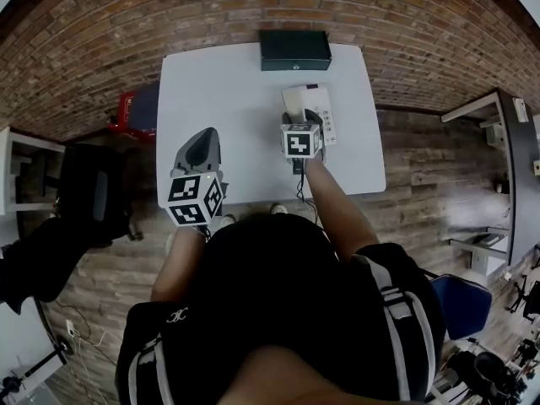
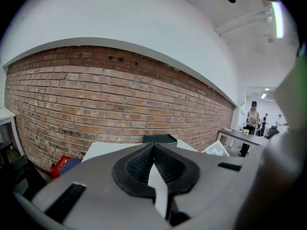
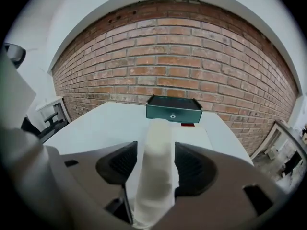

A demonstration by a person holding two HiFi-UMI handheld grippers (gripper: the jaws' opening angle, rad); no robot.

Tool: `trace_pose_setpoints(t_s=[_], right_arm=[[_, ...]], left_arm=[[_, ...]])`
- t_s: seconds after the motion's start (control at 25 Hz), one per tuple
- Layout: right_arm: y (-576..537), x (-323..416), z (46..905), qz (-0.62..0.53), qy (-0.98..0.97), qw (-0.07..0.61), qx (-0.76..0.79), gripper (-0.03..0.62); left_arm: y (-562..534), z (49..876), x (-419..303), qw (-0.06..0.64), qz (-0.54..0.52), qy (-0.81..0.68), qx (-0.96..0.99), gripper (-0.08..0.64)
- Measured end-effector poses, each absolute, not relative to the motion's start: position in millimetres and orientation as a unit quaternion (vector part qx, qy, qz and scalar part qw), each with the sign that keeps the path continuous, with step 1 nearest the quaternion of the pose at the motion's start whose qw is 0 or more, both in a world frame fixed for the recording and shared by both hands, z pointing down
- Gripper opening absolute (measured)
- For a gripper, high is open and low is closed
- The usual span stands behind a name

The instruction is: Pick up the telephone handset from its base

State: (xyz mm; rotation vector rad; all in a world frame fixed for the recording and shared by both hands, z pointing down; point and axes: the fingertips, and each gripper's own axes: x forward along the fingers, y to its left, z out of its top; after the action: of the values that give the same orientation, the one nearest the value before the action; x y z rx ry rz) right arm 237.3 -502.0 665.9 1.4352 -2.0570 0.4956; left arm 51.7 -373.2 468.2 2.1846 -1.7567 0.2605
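Observation:
A white telephone (image 1: 321, 112) sits on the white table (image 1: 236, 99), right of centre, with its handset (image 1: 295, 105) lying along its left side. My right gripper (image 1: 297, 125) is over the near end of the phone. In the right gripper view the pale handset (image 3: 156, 171) runs up between the two dark pads, with a thin gap on each side, so the right gripper (image 3: 156, 150) stands open around it. The phone's base (image 3: 194, 137) shows to the right of the handset. My left gripper (image 1: 206, 135) hovers over the table's left half, shut and empty (image 2: 153, 150).
A dark green box (image 1: 294, 50) stands at the table's far edge against the brick wall, also seen as the green box (image 3: 173, 108) beyond the handset. A red item (image 1: 126, 112) lies on the floor left of the table. A black bag (image 1: 93, 197) is further left.

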Motion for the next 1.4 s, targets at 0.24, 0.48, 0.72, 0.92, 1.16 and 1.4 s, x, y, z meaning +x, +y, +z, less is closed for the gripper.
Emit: trace_pose_setpoints(t_s=[0.24,0.48,0.72,0.92,1.16,1.4], right_arm=[[-504.3,237.7,683.3,0.215,-0.758,0.321,0.525,0.209],[-511.0,236.7,690.9,0.240,-0.743,0.325,0.533,0.207],[-513.5,238.8,692.2,0.247,-0.737,0.336,0.532,0.202],[-510.9,233.6,677.6,0.236,-0.748,0.309,0.538,0.202],[-504.4,233.7,636.3,0.220,-0.754,0.266,0.559,0.202],[-490.8,234.0,600.1,0.217,-0.774,0.182,0.566,0.202]], left_arm=[[-371.7,470.9,42.3,0.171,0.086,-0.627,0.755,0.002],[-373.3,472.5,33.8,0.174,0.085,-0.630,0.752,0.002],[-372.0,473.0,29.6,0.177,0.085,-0.628,0.753,0.002],[-369.6,478.2,19.2,0.185,0.086,-0.625,0.753,0.002],[-371.4,477.4,15.0,0.186,0.085,-0.615,0.761,0.002],[-373.4,476.0,19.2,0.183,0.086,-0.595,0.778,0.002]])
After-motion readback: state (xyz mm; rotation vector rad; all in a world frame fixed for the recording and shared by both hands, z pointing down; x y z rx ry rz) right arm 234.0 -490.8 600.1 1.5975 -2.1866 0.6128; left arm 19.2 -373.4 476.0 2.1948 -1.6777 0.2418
